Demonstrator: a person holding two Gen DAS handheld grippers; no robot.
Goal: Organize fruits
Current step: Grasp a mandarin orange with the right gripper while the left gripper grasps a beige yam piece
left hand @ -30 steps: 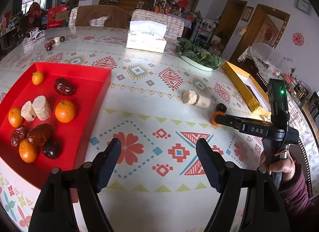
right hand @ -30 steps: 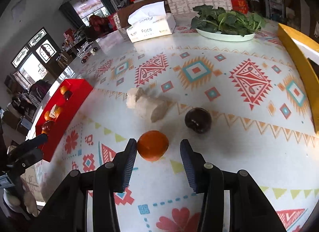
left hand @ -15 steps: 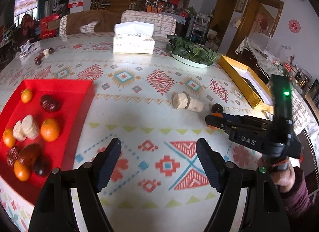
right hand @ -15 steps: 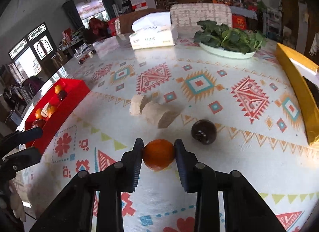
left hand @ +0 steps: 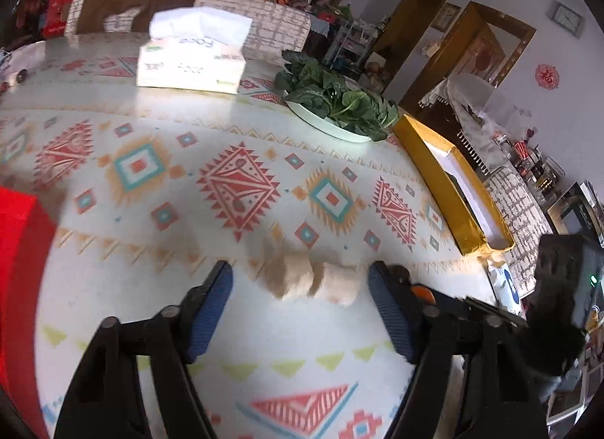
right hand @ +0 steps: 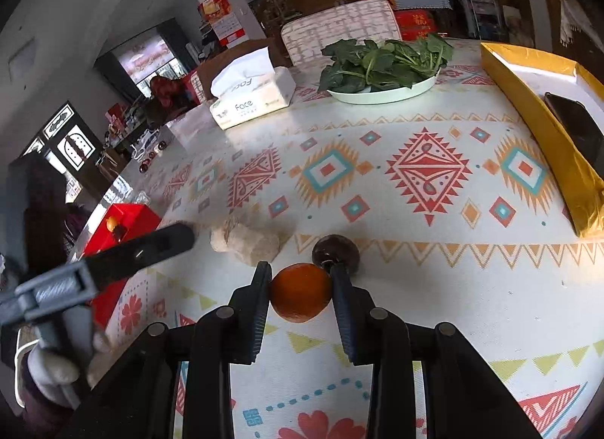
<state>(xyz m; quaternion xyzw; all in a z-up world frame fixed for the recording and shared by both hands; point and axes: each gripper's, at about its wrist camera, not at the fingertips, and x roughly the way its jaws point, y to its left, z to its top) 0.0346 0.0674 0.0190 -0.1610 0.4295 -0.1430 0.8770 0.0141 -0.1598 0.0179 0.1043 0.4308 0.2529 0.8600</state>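
Patterned cloth covers the whole surface (right hand: 434, 288), with living-room clutter behind it. Right in front, the orange (right hand: 300, 293) sits clamped between the jaws of the right gripper (right hand: 301, 289), both pads pressed against its sides. A dark round fruit (right hand: 336, 250) is just behind it, touching or nearly touching the right jaw. Two pale chunks (right hand: 247, 240) lie side by side just left of that.

From the left wrist view, the left gripper (left hand: 300, 289) has its jaws closing, and the same pale chunks (left hand: 313, 280) sit between the blue pads with gaps on both sides, so nothing is gripped. It's blurry there.

Off to the left edge is the red tray (right hand: 124, 223), with a small orange and something dark in it. A gloved hand (right hand: 56, 367) holds the left gripper in the right wrist view.

Further back: a tissue box (right hand: 253, 99), a plate of greens (right hand: 381, 68), and a gold box (right hand: 558, 136) along the right side with a dark flat thing inside.
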